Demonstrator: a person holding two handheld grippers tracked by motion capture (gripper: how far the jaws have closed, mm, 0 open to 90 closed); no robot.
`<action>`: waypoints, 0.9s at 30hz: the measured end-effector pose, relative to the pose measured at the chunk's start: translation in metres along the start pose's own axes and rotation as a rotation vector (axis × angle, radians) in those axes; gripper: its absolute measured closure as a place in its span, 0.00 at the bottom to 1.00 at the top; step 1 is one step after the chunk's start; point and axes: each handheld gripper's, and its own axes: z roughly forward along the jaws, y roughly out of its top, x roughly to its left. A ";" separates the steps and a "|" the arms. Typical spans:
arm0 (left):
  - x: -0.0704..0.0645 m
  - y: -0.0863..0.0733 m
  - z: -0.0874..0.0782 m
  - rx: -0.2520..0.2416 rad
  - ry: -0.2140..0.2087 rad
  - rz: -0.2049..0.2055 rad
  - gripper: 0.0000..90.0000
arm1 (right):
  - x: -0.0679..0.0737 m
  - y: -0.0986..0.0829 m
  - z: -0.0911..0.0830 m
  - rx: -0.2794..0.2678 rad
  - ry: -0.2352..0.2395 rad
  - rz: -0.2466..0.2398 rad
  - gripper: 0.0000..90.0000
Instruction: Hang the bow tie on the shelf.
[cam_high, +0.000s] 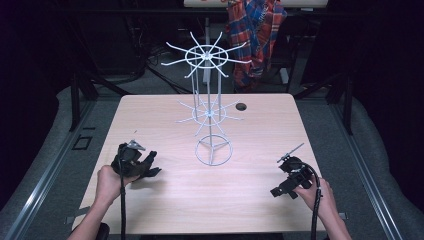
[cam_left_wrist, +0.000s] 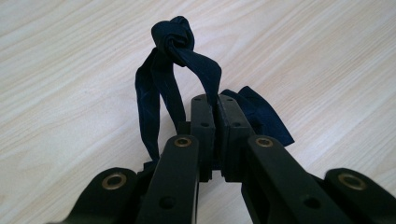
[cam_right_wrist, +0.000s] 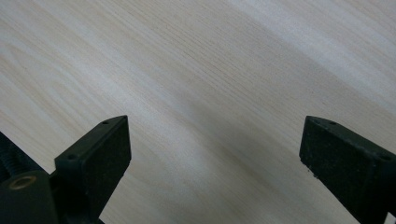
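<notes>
Fabric, soft and light: the knotted dark strip (cam_left_wrist: 175, 46), possibly a ribbon, hangs limp from the left gripper's (cam_left_wrist: 215, 105) clamped jaws; right gripper (cam_right_wrist: 215, 140) gapes empty.

- The left gripper (cam_high: 150, 167) lies low in the person's left hand (cam_high: 107, 181), its jaws pressed together; in its own view (cam_left_wrist: 215, 105) dark fabric sits pinched between them.
- The right gripper (cam_high: 276, 191), held in the right hand (cam_high: 315, 192), points toward the left gripper, well apart from it, jaws spread wide (cam_right_wrist: 215, 144).
- Both forearms angle inward.
</notes>
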 end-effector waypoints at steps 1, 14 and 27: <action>0.000 0.000 -0.001 -0.006 -0.003 -0.002 0.96 | 0.000 0.000 0.000 0.003 -0.006 -0.003 0.10; 0.002 0.003 -0.010 -0.060 -0.019 -0.025 0.96 | 0.000 0.000 0.000 0.005 0.002 -0.003 0.10; 0.000 0.009 -0.021 -0.119 -0.011 -0.022 0.96 | 0.000 0.000 0.000 0.001 -0.004 -0.003 0.10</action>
